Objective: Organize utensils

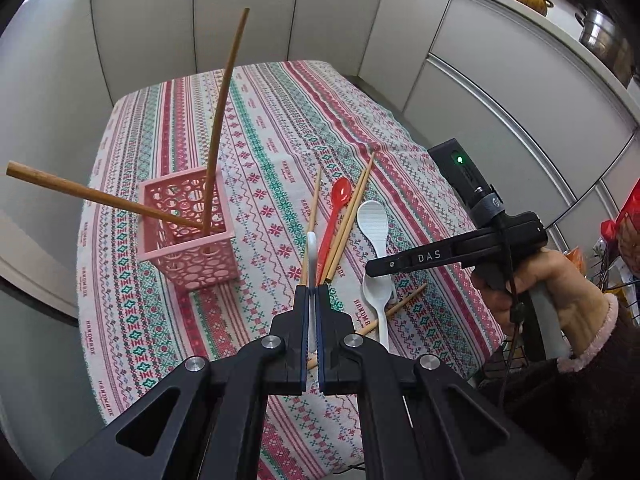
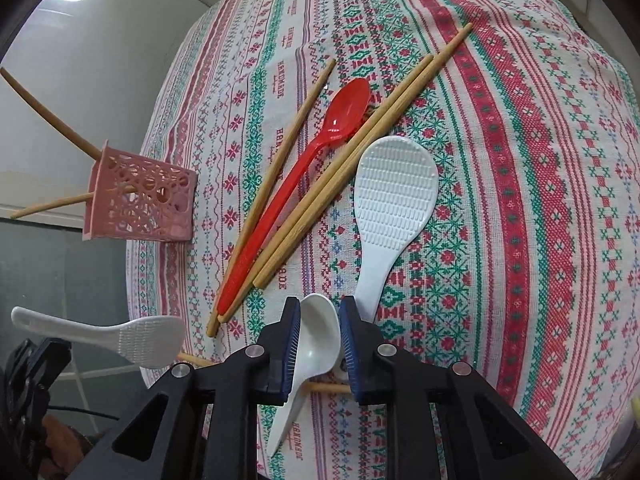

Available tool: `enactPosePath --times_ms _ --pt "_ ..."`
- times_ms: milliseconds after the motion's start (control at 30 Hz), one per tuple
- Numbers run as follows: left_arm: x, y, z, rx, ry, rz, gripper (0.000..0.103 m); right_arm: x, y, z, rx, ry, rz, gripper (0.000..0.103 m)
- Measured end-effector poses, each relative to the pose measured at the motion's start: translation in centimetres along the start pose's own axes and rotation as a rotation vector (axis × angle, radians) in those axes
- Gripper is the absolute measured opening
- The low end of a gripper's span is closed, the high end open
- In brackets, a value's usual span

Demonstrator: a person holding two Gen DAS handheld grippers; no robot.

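Left and right wrist views, tabletop with utensils. I am looking down along both grippers onto a striped patterned tablecloth (image 1: 280,120).

(a) Left gripper (image 1: 313,288): its jaws are clenching a white rice paddle (image 1: 312,244), which is showing edge-on between the pads. In the right wrist view the same paddle is hanging in the air off the near left edge of the table.

(b) Right gripper (image 2: 320,304): a hand (image 1: 560,292) in a pink-cuffed sleeve is holding it nose-down over the near part of the cloth. Its jaws are closing around the bowl of a white soup spoon (image 2: 316,332), with both pads appearing to press the bowl's sides. The spoon's handle is trailing back under the gripper and is crossing a bamboo chopstick (image 2: 328,387) that is lying on the cloth.

(c) Pink perforated holder (image 1: 192,240): it is standing on the left side of the table, well apart from the loose pile. Two long brown chopsticks (image 1: 224,100) are leaning out of it in different directions.

(d) Loose utensils at mid-table: a red plastic spoon (image 2: 316,148) is lying between a single bamboo chopstick (image 2: 280,172) and a pair of bamboo chopsticks (image 2: 360,140). A second white rice paddle (image 2: 392,192) is resting just beside the pair, its handle pointing toward the right gripper.
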State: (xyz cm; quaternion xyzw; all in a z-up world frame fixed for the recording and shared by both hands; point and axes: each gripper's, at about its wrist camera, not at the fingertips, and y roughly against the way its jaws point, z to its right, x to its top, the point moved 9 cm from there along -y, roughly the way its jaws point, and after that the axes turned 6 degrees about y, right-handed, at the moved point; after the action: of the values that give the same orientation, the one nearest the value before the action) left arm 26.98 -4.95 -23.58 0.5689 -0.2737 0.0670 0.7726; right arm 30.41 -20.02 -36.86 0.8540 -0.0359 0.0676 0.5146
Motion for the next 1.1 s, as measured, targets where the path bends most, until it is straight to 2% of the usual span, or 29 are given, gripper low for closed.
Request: enactPosePath --times_ms 200,433,500,600,667,767,900,1100 --pt "0.1 0.1 -0.6 0.011 0.018 0.001 0.002 -0.3 -0.8 -0.1 -0.017 0.023 -0.006 0.006" --pt "0.7 1.8 -1.2 0.015 0.032 0.047 0.002 -1.4 2.8 -1.3 -0.045 0.072 0.071 0.003" --pt "0.9 2.5 -1.1 0.013 0.035 0.064 0.002 -1.6 4.0 -1.9 -0.051 0.096 0.093 0.003" --pt "0.9 3.2 -1.1 0.008 0.041 0.077 0.002 -1.6 5.3 -2.0 -0.107 0.129 0.151 0.004" --pt "0.8 3.3 -0.9 0.008 0.038 0.078 0.002 -1.2 5.6 -1.8 -0.113 0.134 0.169 0.010" --pt "0.3 3.0 -0.6 0.009 0.029 0.066 0.002 -1.1 5.0 -1.2 -0.094 0.133 0.146 0.016" --pt "-0.2 2.3 -0.5 0.010 0.019 0.041 0.002 -1.7 3.5 -1.0 -0.085 0.152 0.095 0.017" --pt "-0.3 1.8 -0.5 0.007 0.019 0.028 0.002 -1.8 2.2 -0.9 -0.075 0.153 0.080 0.017"
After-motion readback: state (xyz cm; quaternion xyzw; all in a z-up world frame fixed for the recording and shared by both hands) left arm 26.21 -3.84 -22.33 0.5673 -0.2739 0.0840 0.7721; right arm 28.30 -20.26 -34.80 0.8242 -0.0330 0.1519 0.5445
